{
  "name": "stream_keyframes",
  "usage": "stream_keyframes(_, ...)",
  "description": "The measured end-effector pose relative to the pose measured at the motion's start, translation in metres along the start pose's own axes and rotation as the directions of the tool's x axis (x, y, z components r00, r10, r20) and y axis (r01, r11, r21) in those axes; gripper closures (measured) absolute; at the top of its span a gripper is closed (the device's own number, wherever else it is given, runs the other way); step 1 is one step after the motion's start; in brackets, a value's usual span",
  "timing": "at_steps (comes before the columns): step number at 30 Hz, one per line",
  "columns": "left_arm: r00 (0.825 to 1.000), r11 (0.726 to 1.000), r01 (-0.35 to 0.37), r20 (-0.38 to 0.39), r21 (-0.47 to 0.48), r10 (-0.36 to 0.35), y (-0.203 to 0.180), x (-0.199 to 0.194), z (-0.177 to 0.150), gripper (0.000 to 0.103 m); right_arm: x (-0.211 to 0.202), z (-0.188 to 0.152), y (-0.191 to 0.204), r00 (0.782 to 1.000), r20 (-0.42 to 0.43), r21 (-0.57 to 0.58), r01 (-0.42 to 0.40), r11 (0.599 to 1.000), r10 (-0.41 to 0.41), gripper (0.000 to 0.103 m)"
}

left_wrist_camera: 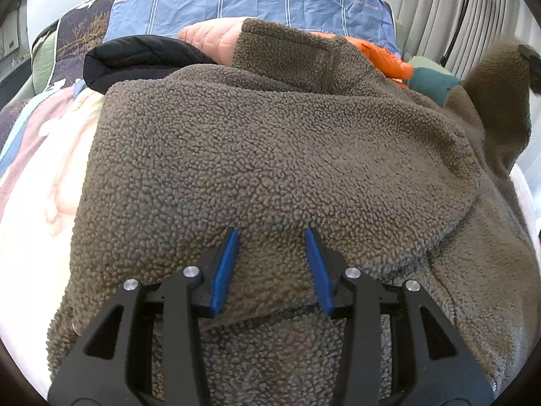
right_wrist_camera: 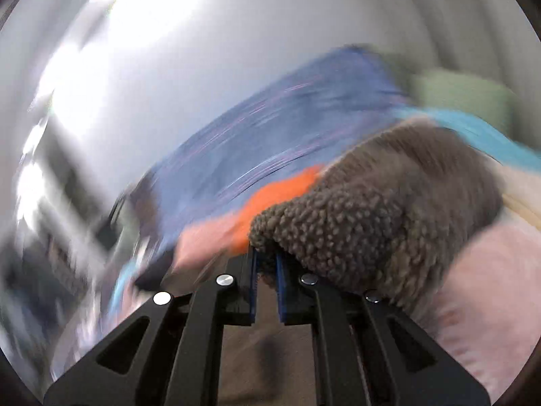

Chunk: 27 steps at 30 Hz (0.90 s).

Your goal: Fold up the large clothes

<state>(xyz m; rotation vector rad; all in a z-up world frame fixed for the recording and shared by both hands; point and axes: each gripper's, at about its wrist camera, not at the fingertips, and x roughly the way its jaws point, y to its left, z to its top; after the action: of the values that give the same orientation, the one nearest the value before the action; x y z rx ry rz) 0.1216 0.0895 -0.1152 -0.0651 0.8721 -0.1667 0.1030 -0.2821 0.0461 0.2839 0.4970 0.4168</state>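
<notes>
The brown fleece jacket lies spread over a bed, its surface curly and thick like sheep wool. The left gripper points steeply down onto it, blue pads apart, with a fold of the fleece between them, gripped. The right gripper points slightly downward and its jaws are closed on a fleece edge; this view is blurred. Behind are a black padded garment, an orange quilted one and a blue checked sheet.
</notes>
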Motion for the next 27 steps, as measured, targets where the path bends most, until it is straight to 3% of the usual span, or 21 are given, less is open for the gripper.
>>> stream_keyframes(1,1.0,1.0,0.011,0.002,-0.008,-0.011,0.002,-0.001,-0.001,0.06,0.015,-0.022,0.031,0.997,-0.075,-0.092,-0.037,0.995,0.03,0.08)
stream_keyframes(2,1.0,0.999,0.028,0.006,-0.02,-0.027,0.005,-0.002,-0.001,0.06,0.029,-0.043,0.052,0.987,-0.156,-0.156,-0.071,0.985,0.046,0.065)
stream_keyframes(3,0.999,0.999,0.041,0.009,-0.03,-0.041,0.008,-0.002,-0.001,0.059,0.042,-0.069,0.071,0.967,-0.251,-0.209,-0.105,0.972,0.05,0.06)
stream_keyframes(5,0.997,0.996,0.077,0.017,-0.05,-0.076,0.013,-0.004,-0.003,0.057,0.054,-0.097,0.083,0.938,-0.343,-0.226,-0.127,0.966,0.043,0.059)
stream_keyframes(7,0.992,0.99,0.126,0.026,-0.062,-0.125,0.017,-0.006,-0.003,0.043,0.055,-0.115,0.075,0.919,-0.39,-0.174,-0.131,0.976,0.054,0.059)
stream_keyframes(12,0.969,0.969,0.242,0.057,-0.057,-0.239,0.016,-0.015,-0.001,0.022,0.033,-0.111,0.024,0.935,-0.354,-0.041,-0.019,0.999,0.003,0.058)
stream_keyframes(17,0.925,0.928,0.373,0.084,-0.013,-0.371,-0.006,-0.034,0.02,0.019,0.023,-0.101,-0.01,0.948,-0.313,-0.007,0.061,0.998,-0.06,0.058)
stream_keyframes(22,0.947,0.947,0.321,0.012,-0.018,-0.321,-0.03,-0.001,0.051,0.018,0.012,-0.112,-0.023,0.945,-0.317,0.019,0.089,0.996,-0.078,0.056)
stream_keyframes(23,0.949,0.948,0.315,0.001,-0.035,-0.315,-0.029,0.006,0.054,0.023,0.012,-0.116,-0.024,0.941,-0.329,0.011,0.088,0.996,-0.079,0.052)
stream_keyframes(24,0.95,0.948,0.312,-0.008,-0.06,-0.313,-0.028,0.016,0.058,0.055,0.014,-0.115,-0.025,0.937,-0.341,0.002,0.088,0.996,-0.082,0.051)
stream_keyframes(25,0.948,0.946,0.314,-0.025,-0.084,-0.317,-0.027,0.025,0.063,0.074,0.016,-0.119,-0.026,0.931,-0.354,-0.013,0.089,0.996,-0.088,0.049)
stream_keyframes(27,0.935,0.929,0.354,0.007,-0.109,-0.356,-0.025,0.019,0.074,0.082,0.022,-0.124,-0.027,0.922,-0.365,-0.05,0.117,0.992,-0.127,0.049)
